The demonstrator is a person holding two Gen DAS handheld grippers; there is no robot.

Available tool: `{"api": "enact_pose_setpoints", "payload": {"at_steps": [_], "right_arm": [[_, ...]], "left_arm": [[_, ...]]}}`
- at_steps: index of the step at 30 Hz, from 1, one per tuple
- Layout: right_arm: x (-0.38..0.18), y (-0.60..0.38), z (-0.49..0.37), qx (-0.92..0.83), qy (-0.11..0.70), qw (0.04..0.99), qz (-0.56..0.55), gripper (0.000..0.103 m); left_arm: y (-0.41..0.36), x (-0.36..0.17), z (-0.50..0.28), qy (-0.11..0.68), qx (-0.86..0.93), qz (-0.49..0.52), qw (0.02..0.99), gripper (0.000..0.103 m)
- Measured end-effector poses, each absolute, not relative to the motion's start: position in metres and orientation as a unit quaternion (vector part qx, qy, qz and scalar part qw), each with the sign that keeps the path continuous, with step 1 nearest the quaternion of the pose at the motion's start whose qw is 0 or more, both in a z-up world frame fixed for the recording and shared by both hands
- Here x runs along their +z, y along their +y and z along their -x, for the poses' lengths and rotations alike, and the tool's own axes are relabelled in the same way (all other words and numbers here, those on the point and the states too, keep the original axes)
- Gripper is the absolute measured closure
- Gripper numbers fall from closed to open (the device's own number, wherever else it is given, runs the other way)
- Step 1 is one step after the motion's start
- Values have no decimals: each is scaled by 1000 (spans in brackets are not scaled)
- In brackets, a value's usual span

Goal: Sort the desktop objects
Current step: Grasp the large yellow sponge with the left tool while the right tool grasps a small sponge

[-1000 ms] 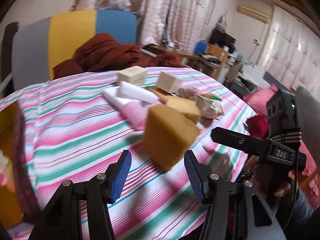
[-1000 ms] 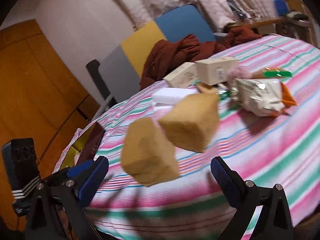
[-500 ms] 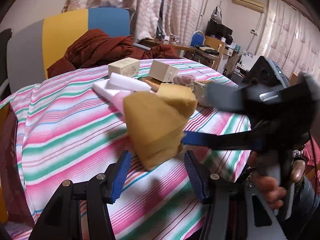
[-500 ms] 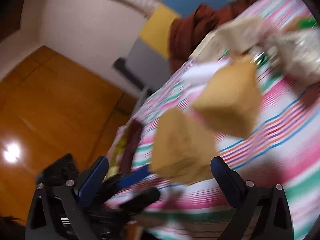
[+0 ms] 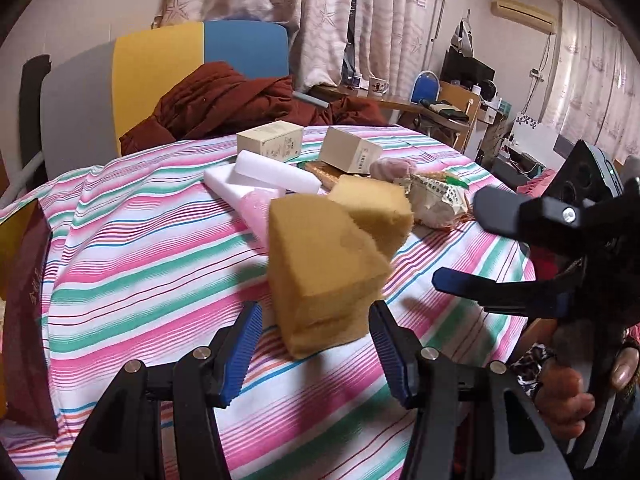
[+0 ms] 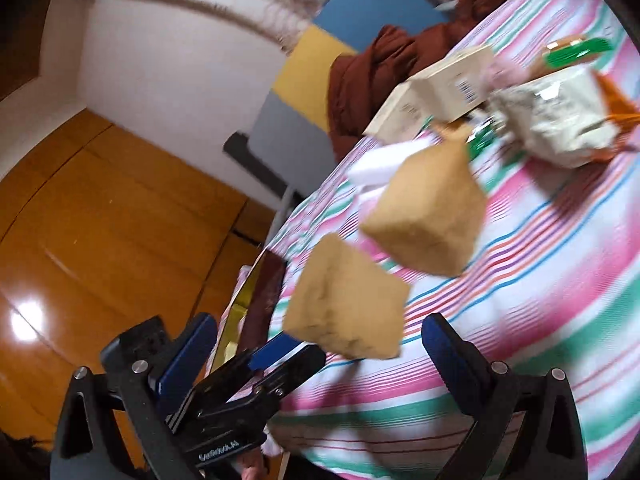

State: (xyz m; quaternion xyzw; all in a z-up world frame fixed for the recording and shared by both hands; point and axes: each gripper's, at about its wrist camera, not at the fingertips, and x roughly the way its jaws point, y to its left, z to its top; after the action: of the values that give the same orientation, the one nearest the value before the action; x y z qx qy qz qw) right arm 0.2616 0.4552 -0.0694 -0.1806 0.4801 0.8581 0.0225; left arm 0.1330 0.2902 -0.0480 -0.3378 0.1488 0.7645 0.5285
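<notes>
Two yellow sponge blocks lie on the striped tablecloth [image 5: 132, 264]. The near sponge [image 5: 320, 272] stands tilted just ahead of my left gripper [image 5: 314, 340], its lower end between the blue pads, which do not press on it. That gripper is open. From the right, my right gripper [image 5: 464, 240] reaches in with its jaws wide apart, open and holding nothing. In the right wrist view the near sponge [image 6: 348, 300] sits ahead of the right gripper [image 6: 320, 356], with the left gripper [image 6: 288, 354] low on the left. The second sponge [image 5: 376, 212] [image 6: 428, 216] lies behind.
Behind the sponges lie white foam pieces [image 5: 272, 176], two cardboard boxes [image 5: 270, 140] [image 5: 350, 152] and a crumpled snack bag [image 5: 436, 200]. A dark red cloth [image 5: 224, 100] drapes over the chair. A red and gold bag [image 5: 28, 300] stands at the table's left edge.
My left gripper has closed in on the near sponge, whose lower end now sits between its tips. The right gripper has swung in from the right and rolled, tilting its view.
</notes>
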Motion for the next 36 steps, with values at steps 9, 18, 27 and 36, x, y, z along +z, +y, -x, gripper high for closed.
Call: {"api": "enact_pose_setpoints", "payload": {"at_steps": [9,18,27,36], "right_arm": [[-76,456,-261,869,447,64,200,0],[-71,456,-276,882,421,88,190,0],[-68,454,-276,890,400,109,190,0],[-73,453,-275,892,388,124,197,0]], "left_arm": [[305,-49,-135,142,781,338,507,46],[309,-45,-143,148,798,319,489,44],[324,-55,-146,164,790,335,487,34],[325,-73,-127,143,771,389,485,39]]}}
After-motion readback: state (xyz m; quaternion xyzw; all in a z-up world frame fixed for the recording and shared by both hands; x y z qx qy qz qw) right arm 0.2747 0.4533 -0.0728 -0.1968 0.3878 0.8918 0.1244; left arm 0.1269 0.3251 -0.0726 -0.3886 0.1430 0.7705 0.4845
